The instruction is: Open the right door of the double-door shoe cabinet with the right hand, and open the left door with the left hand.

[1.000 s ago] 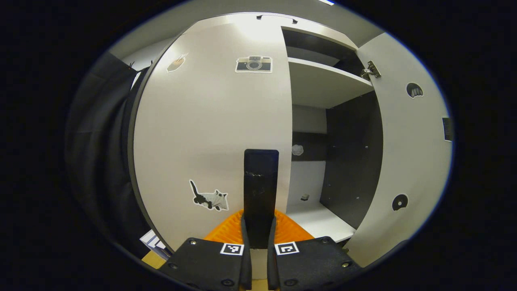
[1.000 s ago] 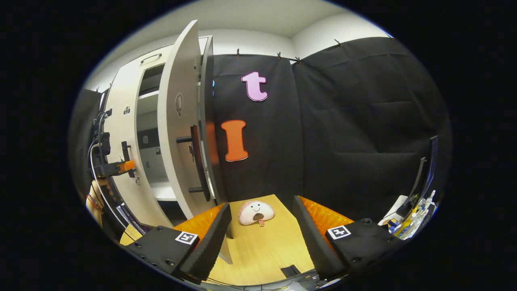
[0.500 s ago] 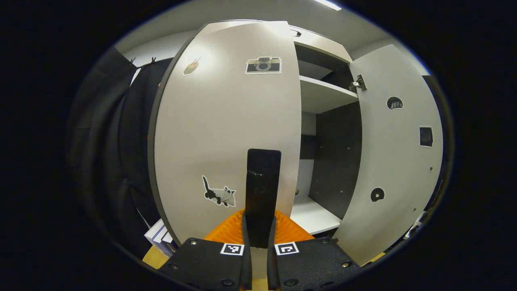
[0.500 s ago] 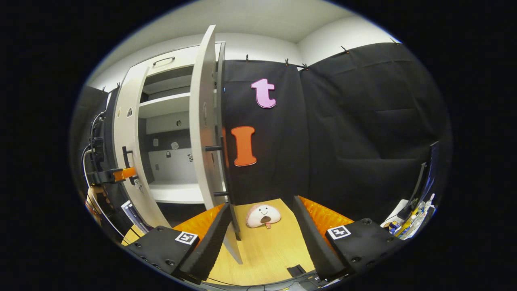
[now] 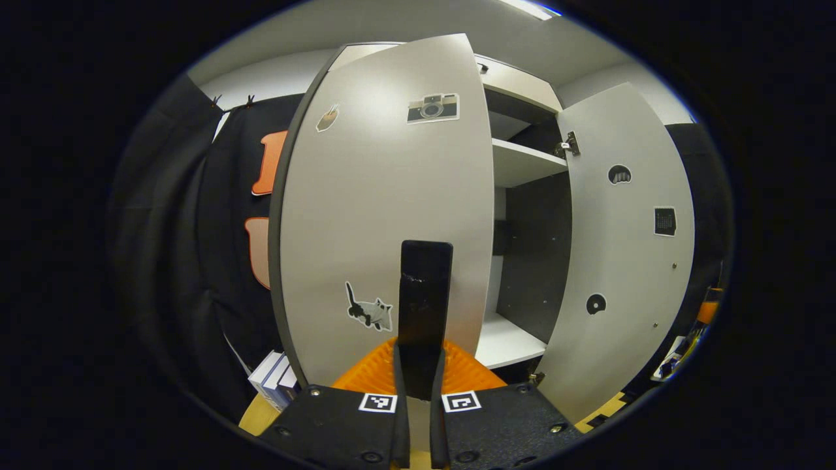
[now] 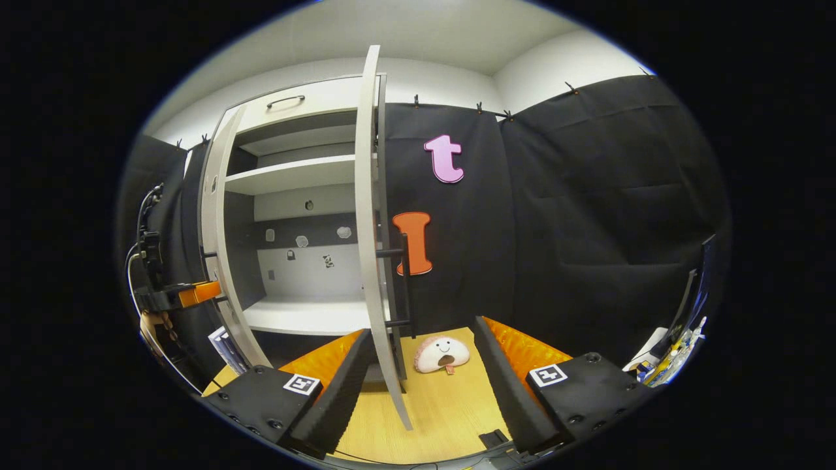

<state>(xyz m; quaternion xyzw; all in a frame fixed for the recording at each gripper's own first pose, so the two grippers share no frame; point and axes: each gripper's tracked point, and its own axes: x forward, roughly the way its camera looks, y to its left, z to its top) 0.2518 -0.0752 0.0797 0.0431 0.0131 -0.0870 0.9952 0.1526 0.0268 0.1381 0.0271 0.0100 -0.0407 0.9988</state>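
The white shoe cabinet [image 6: 297, 101] stands with both doors swung out. In the left gripper view, the left door [image 5: 366, 215] carries camera and cat stickers, and its black bar handle [image 5: 425, 287] rises between my fingers; my left gripper [image 5: 418, 382] is shut on that handle. The right door [image 5: 620, 261] hangs wide open beyond it. In the right gripper view, the right door [image 6: 374, 215] is edge-on with its handle [image 6: 405, 281] free. My right gripper [image 6: 421, 385] is open, holding nothing. The left gripper [image 6: 179, 295] and a hand [image 6: 153, 323] show at the left door [image 6: 214, 248].
Inside are white shelves [image 6: 297, 176] and a dark back panel with small stickers. A smiling plush [image 6: 443, 354] lies on the wooden surface [image 6: 450, 411] near the right door's foot. Stacked books [image 5: 274, 375] sit below the left door. Clutter [image 6: 669, 349] lies far right.
The left door has swung further out with my left gripper shut on its handle. The right gripper's view has shifted, so the right door now shows edge-on and more interior shows.
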